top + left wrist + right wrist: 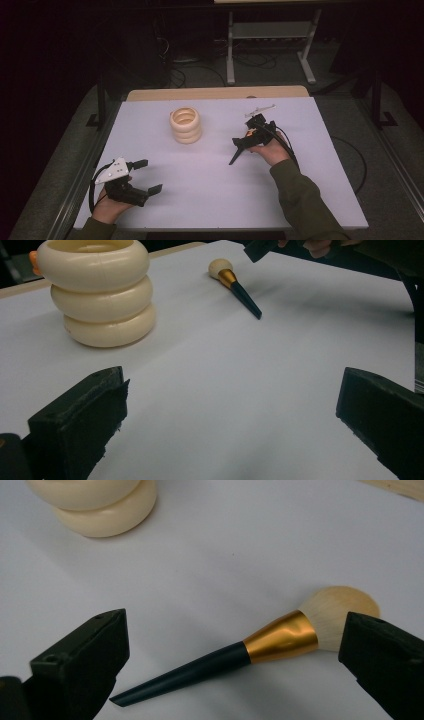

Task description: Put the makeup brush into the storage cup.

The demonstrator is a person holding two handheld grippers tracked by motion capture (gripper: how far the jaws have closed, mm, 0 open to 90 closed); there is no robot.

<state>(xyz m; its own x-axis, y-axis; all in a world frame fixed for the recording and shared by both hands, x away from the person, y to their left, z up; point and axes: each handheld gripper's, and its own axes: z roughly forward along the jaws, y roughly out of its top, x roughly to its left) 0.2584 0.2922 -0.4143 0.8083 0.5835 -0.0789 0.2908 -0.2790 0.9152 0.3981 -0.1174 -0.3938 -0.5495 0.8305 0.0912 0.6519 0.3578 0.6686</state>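
Observation:
A makeup brush (250, 655) with a black handle, gold ferrule and cream bristles lies flat on the white table (210, 200). My right gripper (235, 626) hovers open just over it, one jaw on each side, neither touching. From above, the brush handle (234, 156) pokes out below the right gripper (243, 142). A cream stack of three rings (185, 125), hollow in the middle, stands upright left of the brush. My left gripper (148, 176) rests open near the front left corner with nothing between its jaws. It faces the ring stack (97, 295) and the brush (235, 285).
A wooden strip (215, 93) runs along the table's far edge. Beyond it on the dark floor stand a grey metal frame (270, 30) and cables. A small orange bit (32, 260) peeks from behind the ring stack.

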